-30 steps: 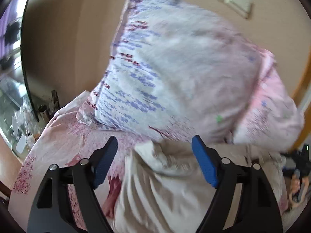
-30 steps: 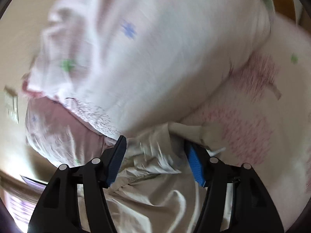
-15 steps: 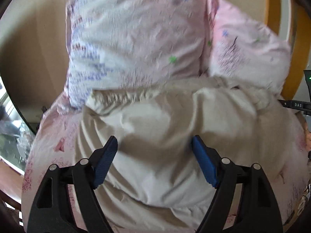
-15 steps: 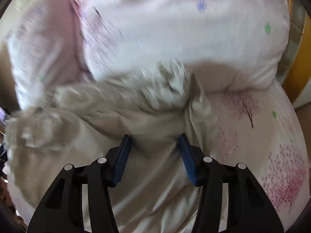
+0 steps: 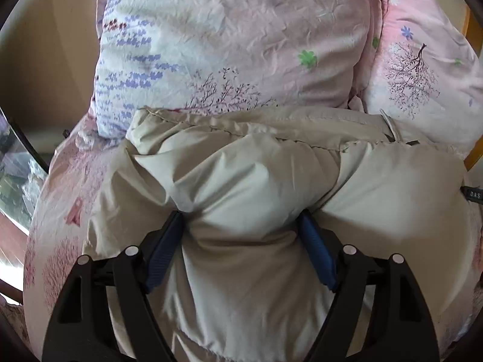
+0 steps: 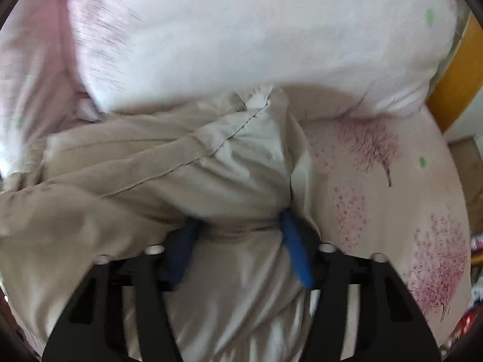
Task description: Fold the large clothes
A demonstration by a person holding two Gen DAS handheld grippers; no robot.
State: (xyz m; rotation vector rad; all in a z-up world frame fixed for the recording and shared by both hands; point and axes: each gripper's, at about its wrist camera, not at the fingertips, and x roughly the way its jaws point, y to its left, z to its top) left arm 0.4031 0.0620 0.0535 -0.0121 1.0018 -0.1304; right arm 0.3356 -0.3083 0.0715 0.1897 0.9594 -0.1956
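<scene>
While its blue pads are pressing into a thick bulge of padded cloth, the left gripper is clamping the beige puffy jacket, its jaws having just been closing with the fabric between them. Puffed cloth is swelling out ahead of the fingertips, and a stitched seam is running across the jacket further ahead. Beyond that seam, a floral pillow is leaning upright, with a second pink pillow sitting to its right. To the left of the gripper, the pink tree-print bedsheet is showing under the jacket.

The right gripper is likewise squeezing a bunched fold of the same jacket, its jaws having just been closing on the cloth, which is bulging out ahead of the pads. A corner of the garment is poking up just ahead. To the right of this gripper the bedsheet is lying bare, and ahead a pale pillow, blurred, is filling the view.
</scene>
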